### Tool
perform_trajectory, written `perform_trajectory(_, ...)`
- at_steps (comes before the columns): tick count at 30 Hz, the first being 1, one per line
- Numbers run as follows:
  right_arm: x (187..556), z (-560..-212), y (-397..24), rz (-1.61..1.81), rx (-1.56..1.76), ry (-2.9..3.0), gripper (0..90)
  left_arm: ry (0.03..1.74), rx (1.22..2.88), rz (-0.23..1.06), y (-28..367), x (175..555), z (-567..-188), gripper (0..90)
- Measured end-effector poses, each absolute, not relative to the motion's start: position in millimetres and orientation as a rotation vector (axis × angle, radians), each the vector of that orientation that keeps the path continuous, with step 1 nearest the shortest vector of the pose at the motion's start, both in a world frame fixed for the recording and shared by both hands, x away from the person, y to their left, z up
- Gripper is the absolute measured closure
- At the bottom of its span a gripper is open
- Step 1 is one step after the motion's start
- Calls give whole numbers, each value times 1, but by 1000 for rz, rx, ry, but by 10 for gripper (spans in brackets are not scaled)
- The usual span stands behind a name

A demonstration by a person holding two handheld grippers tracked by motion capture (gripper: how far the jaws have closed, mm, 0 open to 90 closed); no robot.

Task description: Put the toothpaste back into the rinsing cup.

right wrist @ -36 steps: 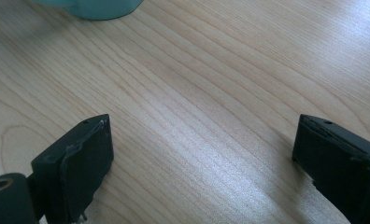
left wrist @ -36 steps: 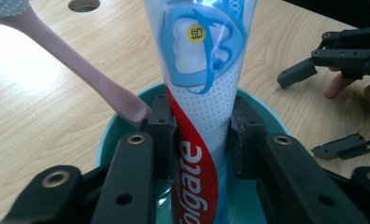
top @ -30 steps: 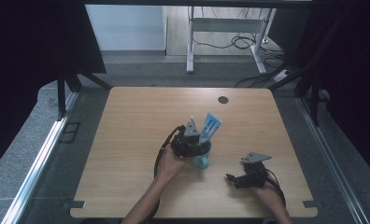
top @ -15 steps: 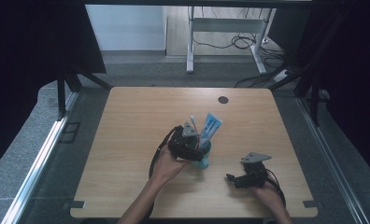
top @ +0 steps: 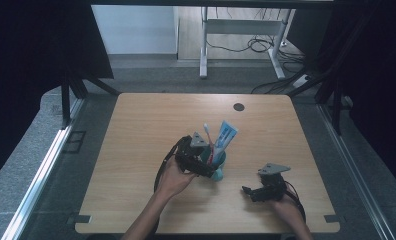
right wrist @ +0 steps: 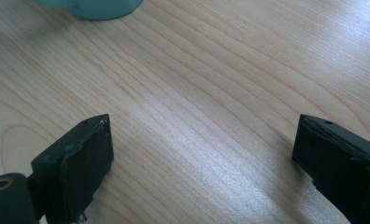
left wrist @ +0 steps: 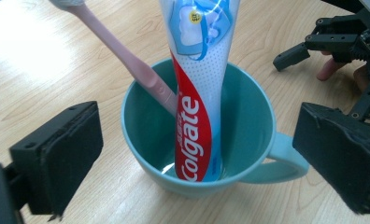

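Left gripper (left wrist: 192,154) has just been opening, jaws now wide w/ nothing pinched; the teal mug (left wrist: 199,140) sits mid-table between the pads, holding a Colgate tube (left wrist: 197,93) + pink toothbrush (left wrist: 127,60). Imo back straight out so a pad doesn't clip the handle. Right gripper (right wrist: 202,168) rests spread and empty on the table (right wrist: 220,84).
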State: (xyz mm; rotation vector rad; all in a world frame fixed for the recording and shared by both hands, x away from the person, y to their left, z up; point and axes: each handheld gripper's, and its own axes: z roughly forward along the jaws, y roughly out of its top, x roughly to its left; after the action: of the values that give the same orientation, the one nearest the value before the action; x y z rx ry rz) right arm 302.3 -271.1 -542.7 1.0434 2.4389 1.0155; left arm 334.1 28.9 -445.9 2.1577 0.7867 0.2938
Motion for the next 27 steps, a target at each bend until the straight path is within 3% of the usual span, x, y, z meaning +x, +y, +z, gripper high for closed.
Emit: perform_trajectory(27,302,-543,-271,1018,1048,2435,51,820,2125,376,76,318,-450,0)
